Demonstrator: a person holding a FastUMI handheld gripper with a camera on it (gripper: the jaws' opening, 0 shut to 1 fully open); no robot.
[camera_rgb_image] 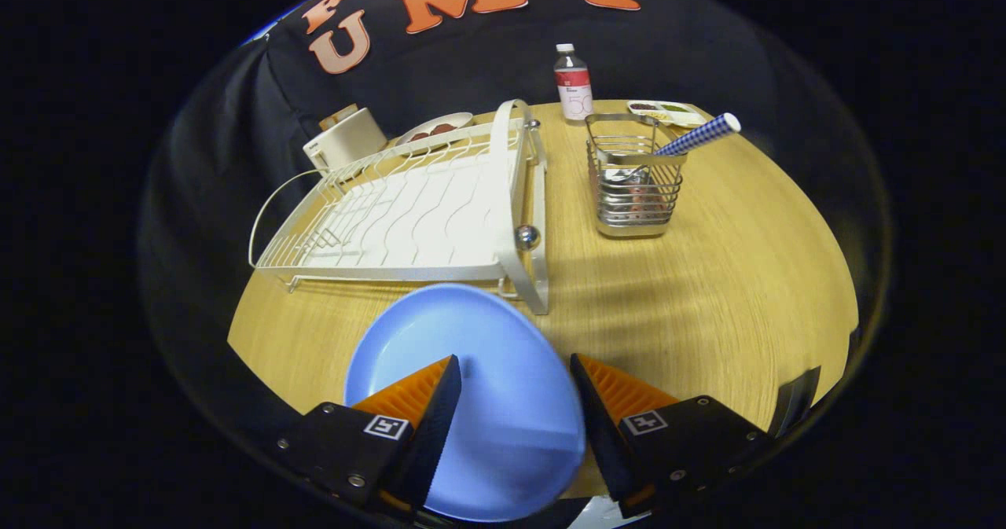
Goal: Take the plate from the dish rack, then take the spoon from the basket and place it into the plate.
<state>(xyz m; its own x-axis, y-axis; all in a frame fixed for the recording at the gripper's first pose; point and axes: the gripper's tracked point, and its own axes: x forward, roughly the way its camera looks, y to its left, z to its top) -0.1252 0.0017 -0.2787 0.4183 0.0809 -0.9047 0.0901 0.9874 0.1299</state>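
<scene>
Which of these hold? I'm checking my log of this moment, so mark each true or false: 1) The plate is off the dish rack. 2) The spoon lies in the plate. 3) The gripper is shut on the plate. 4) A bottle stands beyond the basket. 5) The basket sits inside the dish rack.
1) True: the blue plate lies on the table, in front of the dish rack.
2) False: the spoon stands in the basket.
3) False: the gripper is open, its fingers apart over the plate.
4) True: the bottle stands behind it.
5) False: it sits on the table beside the rack.
</scene>
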